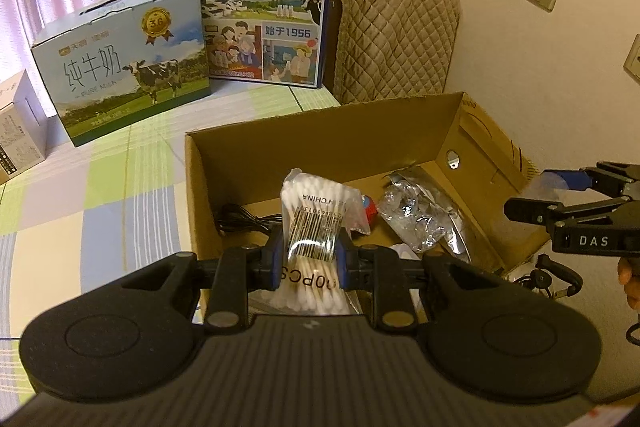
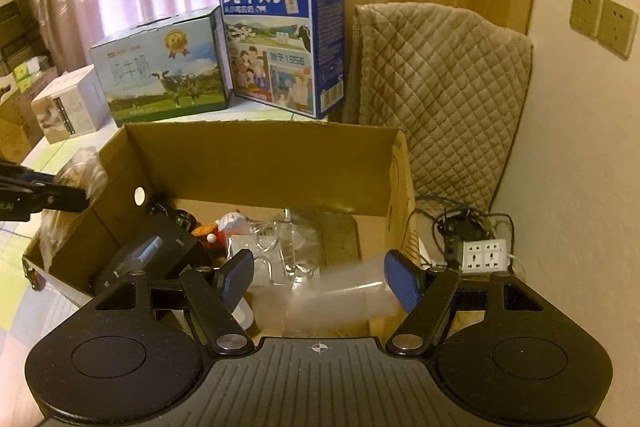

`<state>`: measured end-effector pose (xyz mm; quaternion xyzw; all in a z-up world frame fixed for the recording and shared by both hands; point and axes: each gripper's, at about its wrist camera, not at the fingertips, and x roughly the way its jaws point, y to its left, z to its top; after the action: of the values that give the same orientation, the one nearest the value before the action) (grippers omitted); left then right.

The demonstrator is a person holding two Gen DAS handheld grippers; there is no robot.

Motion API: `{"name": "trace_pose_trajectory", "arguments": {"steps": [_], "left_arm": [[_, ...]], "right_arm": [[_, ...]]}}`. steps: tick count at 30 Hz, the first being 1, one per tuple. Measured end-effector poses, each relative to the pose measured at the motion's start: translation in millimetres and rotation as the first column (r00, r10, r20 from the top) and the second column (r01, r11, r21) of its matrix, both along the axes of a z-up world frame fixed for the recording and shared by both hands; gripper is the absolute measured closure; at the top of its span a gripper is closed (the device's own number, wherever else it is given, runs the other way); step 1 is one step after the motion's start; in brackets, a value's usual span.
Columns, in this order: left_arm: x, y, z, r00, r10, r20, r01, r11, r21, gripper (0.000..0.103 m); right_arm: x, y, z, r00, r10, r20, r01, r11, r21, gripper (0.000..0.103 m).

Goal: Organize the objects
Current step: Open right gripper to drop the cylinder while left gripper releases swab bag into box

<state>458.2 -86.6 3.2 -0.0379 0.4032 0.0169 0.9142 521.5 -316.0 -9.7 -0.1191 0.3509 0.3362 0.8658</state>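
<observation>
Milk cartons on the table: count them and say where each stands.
2. The pale cow carton stands left; the taller blue carton stands to its right, beside the quilted chair. Others may be hidden out of view.

Blue milk carton: "纯牛奶", "1956"; green milk carton: "PURE MILK"; right gripper: "DAS"

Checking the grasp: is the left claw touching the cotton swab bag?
Touching. The left wrist view shows the left claw with both blue pads pressed against the cotton swab bag.
</observation>
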Motion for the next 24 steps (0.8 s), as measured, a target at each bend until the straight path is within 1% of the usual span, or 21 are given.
{"name": "trace_pose_trajectory", "arguments": {"steps": [2,9,24], "left_arm": [[2.2,-2.0,-1.6,1.0,-0.004,-0.005,0.004,1.0,-0.003,0.082],[9.8,-9.9,-8.4,1.0,-0.018,-0.026,0.018,1.0,-0.004,0.082],[33.8,-23.8,-22.3,0.997,-0.037,-0.063,0.037,0.999,-0.003,0.082]], "right_arm": [[1.7,0.5,-1.0,1.0,0.001,0.002,-0.001,1.0,-0.003,0.034],[11.8,-9.4,1.5,0.999,-0.038,-0.006,0.039,0.999,0.036,0.034],[21.3,-10.6,-3.5,0.999,-0.025,-0.022,0.026,0.999,0.045,0.034]]}}
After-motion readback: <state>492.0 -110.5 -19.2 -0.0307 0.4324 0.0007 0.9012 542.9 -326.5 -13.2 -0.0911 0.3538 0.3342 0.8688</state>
